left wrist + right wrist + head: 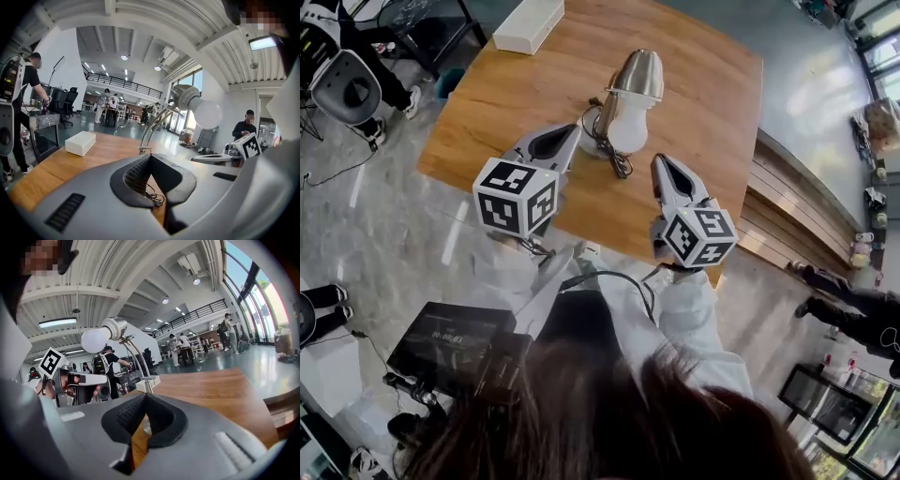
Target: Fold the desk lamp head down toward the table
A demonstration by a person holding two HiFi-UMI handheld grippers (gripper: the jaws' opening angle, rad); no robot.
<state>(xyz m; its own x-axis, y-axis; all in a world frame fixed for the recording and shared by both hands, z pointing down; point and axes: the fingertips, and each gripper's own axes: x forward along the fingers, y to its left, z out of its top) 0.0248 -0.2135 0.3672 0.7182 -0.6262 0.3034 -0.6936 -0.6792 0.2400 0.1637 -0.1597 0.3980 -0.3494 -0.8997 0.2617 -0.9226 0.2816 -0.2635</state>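
Showing a desk lamp (630,103) flanked by two hand-held grippers, seen from above. No brand name or label can be read. The only printed marks are the black-and-white square patterns on the marker cube of each gripper. A dark screen (450,336) on the floor at lower left carries pale characters too small to read.

The left gripper (565,136) and right gripper (664,167) are held out in white sleeves over the near edge of the wooden table (722,103). Both point slightly downward and converge toward the lamp. Neither touches it.

In the left gripper view the jaws of the left gripper (150,157) are pressed together, tip to tip, with nothing clamped. The table and the coiled black cord (154,199) show through the recess behind the tips. In the right gripper view the right gripper (144,397) is likewise clenched on nothing.

The lamp stands on the table just beyond and between the two tips. Its silver head (639,73) is raised on thin curved metal arms and tilted, with the white bulb (628,131) facing the person. Its cord (619,164) lies beside the base. Both gripper views show the head (187,98) (112,331) high above the tabletop.

A white box (528,25) rests near the far left edge of the table, well apart from the lamp.
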